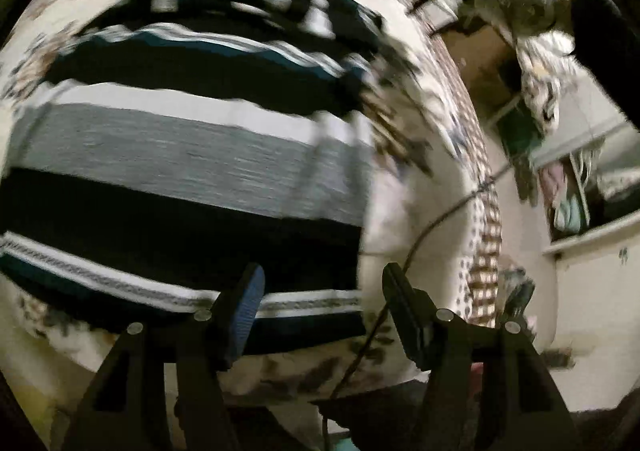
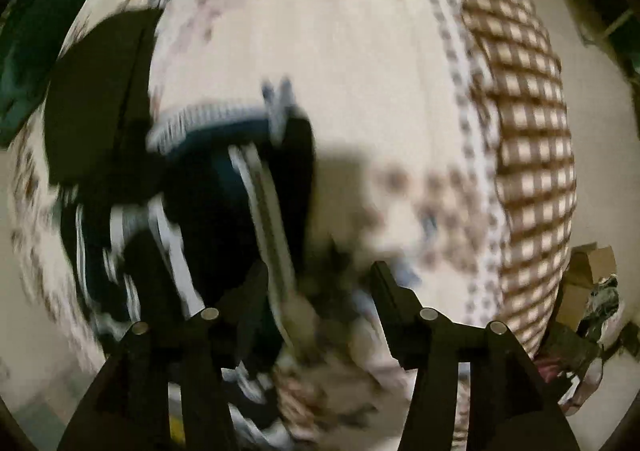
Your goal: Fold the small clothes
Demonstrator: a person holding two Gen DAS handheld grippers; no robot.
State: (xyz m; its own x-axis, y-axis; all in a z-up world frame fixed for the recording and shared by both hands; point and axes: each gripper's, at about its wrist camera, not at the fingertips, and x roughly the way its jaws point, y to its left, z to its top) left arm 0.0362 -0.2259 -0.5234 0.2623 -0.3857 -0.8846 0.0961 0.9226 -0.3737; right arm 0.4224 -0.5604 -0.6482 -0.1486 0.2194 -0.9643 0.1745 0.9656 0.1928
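1. Closest to the left camera, the left gripper (image 1: 322, 283) has its jaws wide apart with nothing between them, poised over the near hem of a striped shirt (image 1: 180, 155).
2. That shirt, banded in black, grey, white and teal, lies spread on a floral bedsheet (image 1: 404, 211); a thin dark cable (image 1: 432, 227) trails across the sheet just beside its right edge.
3. From the right camera, the right gripper (image 2: 320, 279) is also spread and holds nothing; the striped shirt (image 2: 224, 179) sits ahead and to the left, its edge bunched, though motion blur hides detail.
4. A checked border (image 2: 528, 155) runs along the bed's right side.
5. Judging by the flat cloth and empty jaws, the fold is about to begin or between folds.
6. Next, each gripper likely needs to pinch a corner or hem edge, avoiding the cable, then lift and carry it over.
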